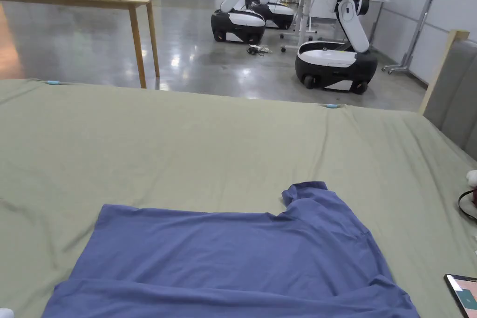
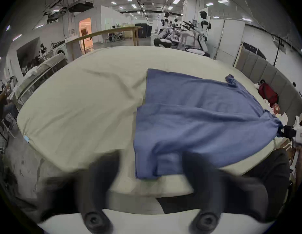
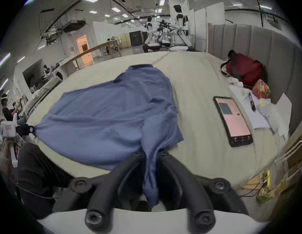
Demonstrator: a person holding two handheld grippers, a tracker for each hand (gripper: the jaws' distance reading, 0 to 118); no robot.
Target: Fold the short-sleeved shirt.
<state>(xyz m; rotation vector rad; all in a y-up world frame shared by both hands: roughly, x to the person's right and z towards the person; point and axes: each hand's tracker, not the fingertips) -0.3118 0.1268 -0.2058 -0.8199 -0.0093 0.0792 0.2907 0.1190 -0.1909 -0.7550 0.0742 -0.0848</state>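
Your left gripper (image 2: 151, 166), bottom centre of its own view, hangs wide open and blurred over the near-left hem corner of the blue shirt (image 1: 233, 258), which stretches rightward across the green bed sheet (image 1: 186, 146) to your right gripper (image 3: 149, 155), clamped on bunched hem.

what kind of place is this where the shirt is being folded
Probably a robotics lab or data-collection hall rather than a home: white wheeled robots stand on a polished concrete floor, and the blue shirt lies on a bed with a green sheet set up in the open hall.
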